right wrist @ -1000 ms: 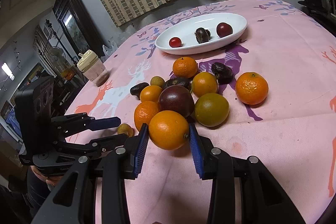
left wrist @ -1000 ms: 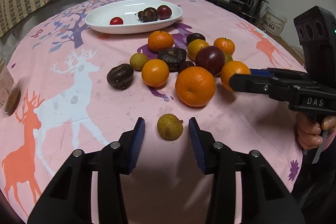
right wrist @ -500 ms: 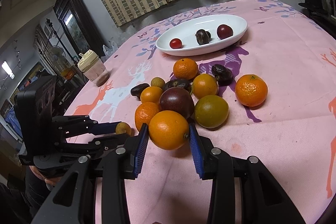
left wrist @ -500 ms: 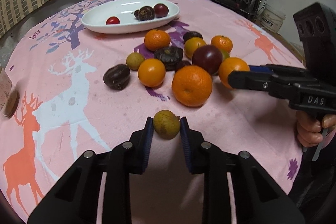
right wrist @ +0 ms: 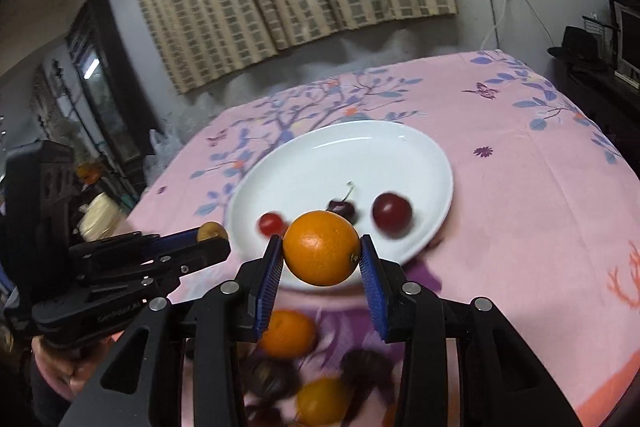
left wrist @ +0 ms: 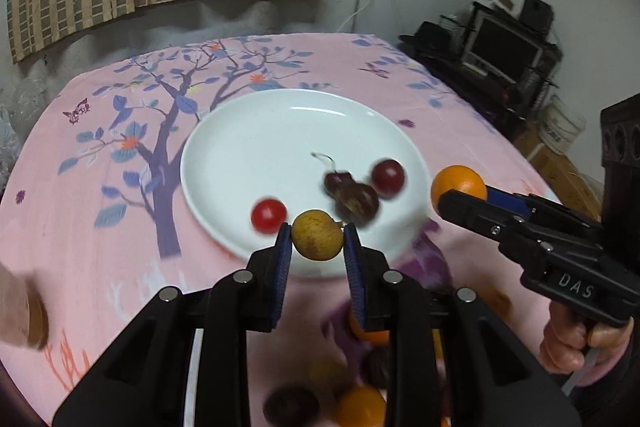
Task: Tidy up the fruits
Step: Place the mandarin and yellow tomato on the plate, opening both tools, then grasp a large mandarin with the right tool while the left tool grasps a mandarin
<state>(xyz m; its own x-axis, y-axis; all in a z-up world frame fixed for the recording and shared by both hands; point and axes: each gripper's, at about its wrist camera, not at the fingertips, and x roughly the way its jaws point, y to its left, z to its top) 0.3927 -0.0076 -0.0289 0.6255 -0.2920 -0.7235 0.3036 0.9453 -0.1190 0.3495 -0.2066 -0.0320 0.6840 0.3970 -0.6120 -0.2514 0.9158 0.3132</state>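
Observation:
My left gripper (left wrist: 317,241) is shut on a small yellow-green fruit (left wrist: 317,235) and holds it in the air at the near rim of the white oval plate (left wrist: 256,139). My right gripper (right wrist: 320,259) is shut on a large orange (right wrist: 321,253), also lifted near the plate's (right wrist: 360,147) front rim. The plate holds a red cherry tomato (left wrist: 269,215), a dark wrinkled fruit (left wrist: 354,203) and a dark red plum (left wrist: 387,177). The right gripper with its orange (left wrist: 458,183) shows in the left wrist view; the left gripper's fruit (right wrist: 212,231) shows in the right wrist view.
Several oranges and dark fruits (right wrist: 288,333) lie blurred on the pink tablecloth (right wrist: 520,187) below the grippers. A jar (left wrist: 20,311) stands at the left table edge. Shelves with a monitor (left wrist: 504,51) stand beyond the table on the right.
Both grippers have lifted their fruits off the table and moved forward to the plate. The right gripper has closed on the orange. The loose fruit pile has dropped below the fingers.

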